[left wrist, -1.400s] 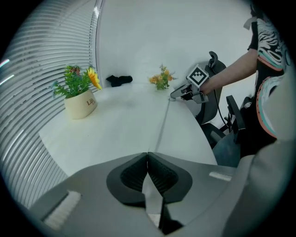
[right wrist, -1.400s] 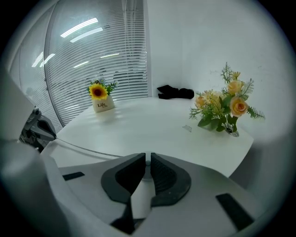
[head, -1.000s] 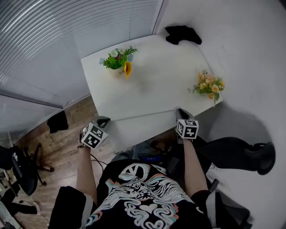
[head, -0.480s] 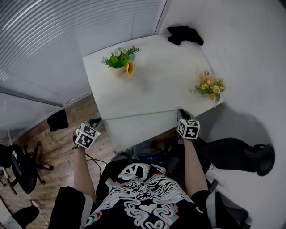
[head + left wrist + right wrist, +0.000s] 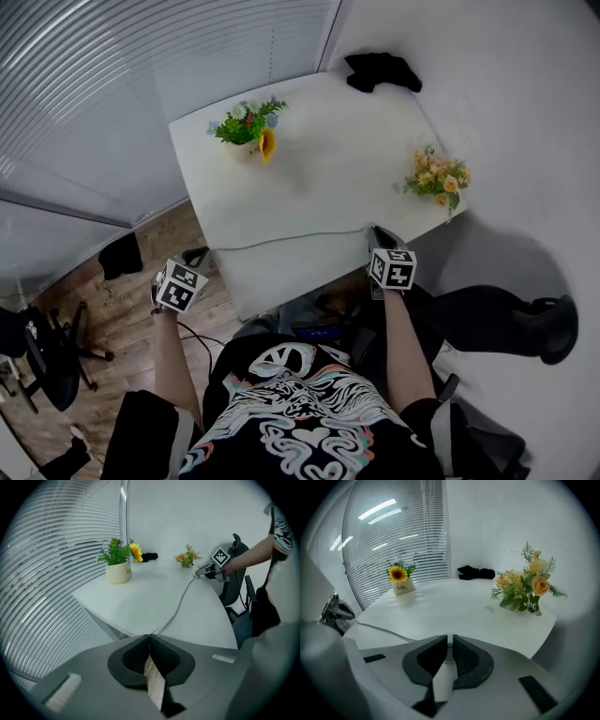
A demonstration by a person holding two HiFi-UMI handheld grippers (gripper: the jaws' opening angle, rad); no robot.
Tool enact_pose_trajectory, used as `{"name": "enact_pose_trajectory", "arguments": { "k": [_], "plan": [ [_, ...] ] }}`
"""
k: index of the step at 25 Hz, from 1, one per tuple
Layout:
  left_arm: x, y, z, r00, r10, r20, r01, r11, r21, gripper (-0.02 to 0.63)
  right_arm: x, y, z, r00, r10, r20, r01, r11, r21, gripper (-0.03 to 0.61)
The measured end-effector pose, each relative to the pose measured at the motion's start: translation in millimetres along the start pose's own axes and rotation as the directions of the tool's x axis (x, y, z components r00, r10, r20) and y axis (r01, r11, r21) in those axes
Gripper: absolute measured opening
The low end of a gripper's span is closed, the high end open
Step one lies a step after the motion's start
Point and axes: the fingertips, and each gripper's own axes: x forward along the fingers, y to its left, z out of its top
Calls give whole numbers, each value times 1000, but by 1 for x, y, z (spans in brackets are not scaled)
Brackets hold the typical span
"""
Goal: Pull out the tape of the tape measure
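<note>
Along the near edge of the counter [image 5: 309,178], the tape [image 5: 281,240] lies drawn out in a thin line, slightly slack. Left gripper [image 5: 149,638], just off the counter's left corner, is clenched on the tape's end, with the strip showing between its pads. Right gripper [image 5: 450,641], at the right corner, is clamped on the tape measure [image 5: 442,681], a pale body between its jaws. Sunflower pot [image 5: 248,136] and bouquet [image 5: 436,183] stand farther back, well apart. Black cloth [image 5: 380,70] lies at the far corner.
</note>
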Motion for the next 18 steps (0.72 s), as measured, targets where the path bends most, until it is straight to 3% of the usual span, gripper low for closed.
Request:
{"name": "enact_pose_trajectory", "arguments": {
  "k": [6, 11, 16, 18],
  "plan": [
    [8, -3, 5, 1000, 21, -4, -20, 1000, 19, 8, 0, 0, -1, 1000, 7, -1, -7, 1000, -20, 41],
    [11, -1, 5, 999, 43, 19, -42, 999, -24, 9, -1, -3, 0, 999, 52, 14, -53, 995, 86, 40],
    [12, -2, 6, 998, 60, 35, -59, 998, -38, 12, 1, 1, 2, 998, 56, -11, -56, 998, 8, 41],
    [12, -2, 7, 996, 74, 55, -72, 996, -51, 56, 3, 2, 3, 998, 54, -12, -54, 998, -9, 41]
  ]
}}
